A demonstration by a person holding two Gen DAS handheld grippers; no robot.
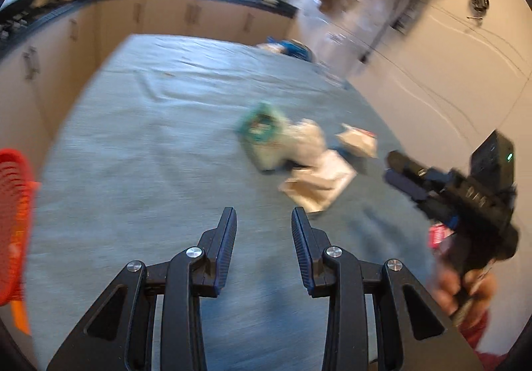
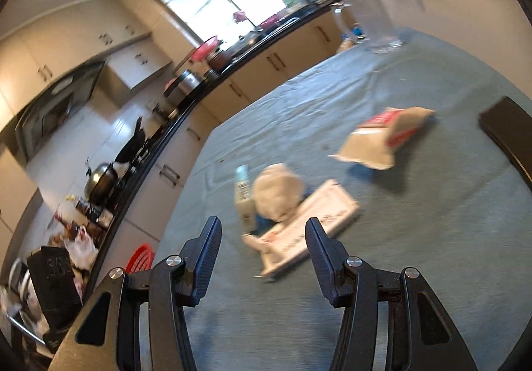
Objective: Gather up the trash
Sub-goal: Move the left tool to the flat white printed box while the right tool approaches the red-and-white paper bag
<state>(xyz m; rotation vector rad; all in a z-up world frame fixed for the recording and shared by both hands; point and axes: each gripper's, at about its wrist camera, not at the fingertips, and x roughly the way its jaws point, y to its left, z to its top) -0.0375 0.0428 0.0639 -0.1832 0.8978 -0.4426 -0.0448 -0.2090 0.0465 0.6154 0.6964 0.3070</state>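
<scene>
now approaching the trash, nothing picked up yet. left gripper [image 1: 264, 231] spread a little, nothing between the pads; right gripper [image 2: 262, 249] spread wider, likewise bare. trash heaped together on the grey table cloth [image 1: 149, 144]: green packet [image 1: 261, 126], crumpled white wad [image 2: 277, 189], flat white wrapper [image 2: 309, 226], red-and-white bag [image 2: 387, 138] a little apart. red basket [image 1: 13, 224] at the table's left edge, probably the bin. next: lower the right gripper onto the flat white wrapper just ahead, close on an edge, then carry toward the basket; thin and flat, likely hard to pinch.
</scene>
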